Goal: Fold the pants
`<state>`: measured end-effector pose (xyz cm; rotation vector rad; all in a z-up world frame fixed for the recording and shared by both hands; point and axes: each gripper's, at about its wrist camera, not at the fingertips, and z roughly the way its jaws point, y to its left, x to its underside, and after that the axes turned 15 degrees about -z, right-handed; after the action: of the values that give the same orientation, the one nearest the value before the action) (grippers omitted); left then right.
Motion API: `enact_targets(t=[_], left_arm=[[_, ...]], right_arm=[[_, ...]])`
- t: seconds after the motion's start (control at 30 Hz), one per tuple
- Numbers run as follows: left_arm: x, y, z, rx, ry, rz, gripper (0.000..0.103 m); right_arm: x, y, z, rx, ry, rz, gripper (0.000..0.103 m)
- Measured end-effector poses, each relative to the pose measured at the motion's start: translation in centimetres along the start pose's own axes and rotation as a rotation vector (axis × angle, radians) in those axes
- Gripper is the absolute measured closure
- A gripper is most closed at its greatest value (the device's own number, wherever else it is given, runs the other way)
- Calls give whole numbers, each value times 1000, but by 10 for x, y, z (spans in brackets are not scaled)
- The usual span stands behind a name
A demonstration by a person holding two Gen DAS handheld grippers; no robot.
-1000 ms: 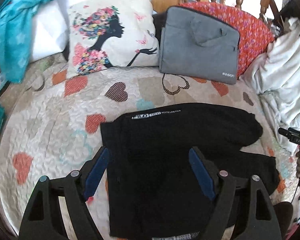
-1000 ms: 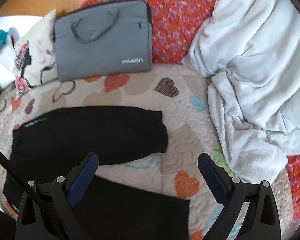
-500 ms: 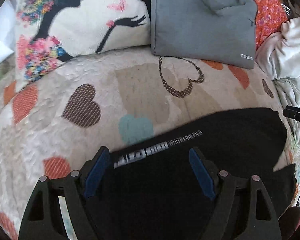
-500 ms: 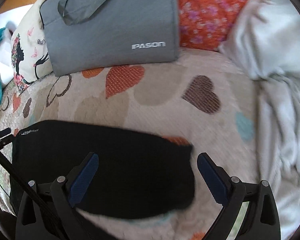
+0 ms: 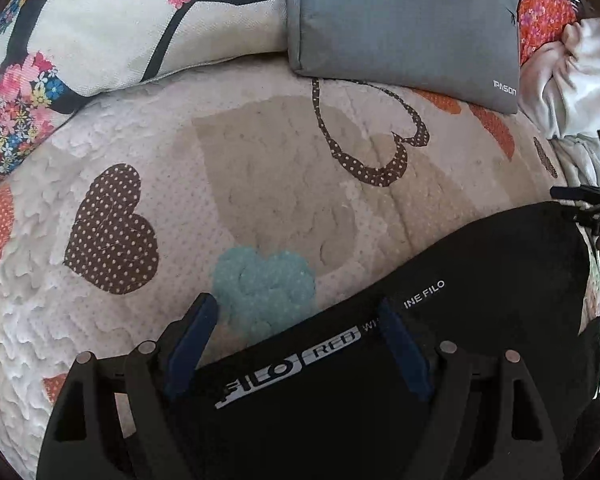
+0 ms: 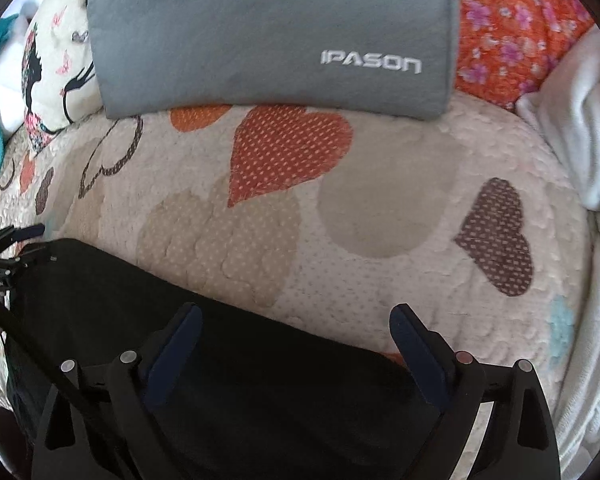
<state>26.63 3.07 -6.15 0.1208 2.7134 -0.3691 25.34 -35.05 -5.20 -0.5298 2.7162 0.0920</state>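
On the bed, the black pants (image 5: 440, 360) lie flat on the heart-print quilt (image 5: 260, 168), below the pillow (image 5: 120, 24) and the grey bag (image 5: 400, 20). Compared with a second ago, both tools are lower and closer to the far edge of the cloth — a grasp of that edge appears imminent. The left tool (image 5: 300, 340) is wide, opening slightly, and straddles the printed waistband; the right tool (image 6: 296, 340) is wide over the leg end. Neither grips cloth. The long axis runs from left to right, waistband toward the left hand.
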Motion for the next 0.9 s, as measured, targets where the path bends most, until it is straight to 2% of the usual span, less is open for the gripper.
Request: enact_targets(t=[0.17, 0.27, 0.57, 0.6, 0.63, 0.7, 0.73, 0.77, 0.8, 0.9], left_arm=[[4, -4, 3, 10, -1, 24, 8], [5, -8, 6, 10, -11, 37, 4], [4, -9, 9, 1, -10, 52, 2], [3, -13, 11, 2, -4, 62, 4], [3, -15, 10, 13, 0, 73, 15], [5, -19, 4, 38, 2, 108, 40], [5, -20, 1, 50, 4, 116, 58], [6, -21, 0, 48, 6, 121, 66], [6, -22, 1, 68, 16, 122, 69], [7, -24, 2, 56, 14, 123, 69]], right_arm=[[4, 8, 12, 26, 15, -52, 4], [6, 9, 13, 26, 4, -53, 4], [8, 12, 14, 36, -2, -67, 4], [7, 15, 15, 39, -1, -69, 4], [8, 17, 15, 42, 1, -71, 5], [9, 18, 12, 46, 1, -71, 9], [10, 18, 11, 50, -1, -70, 13], [11, 17, 9, 53, -1, -71, 16], [12, 16, 8, 55, -2, -71, 17], [14, 14, 6, 64, -4, -65, 21]])
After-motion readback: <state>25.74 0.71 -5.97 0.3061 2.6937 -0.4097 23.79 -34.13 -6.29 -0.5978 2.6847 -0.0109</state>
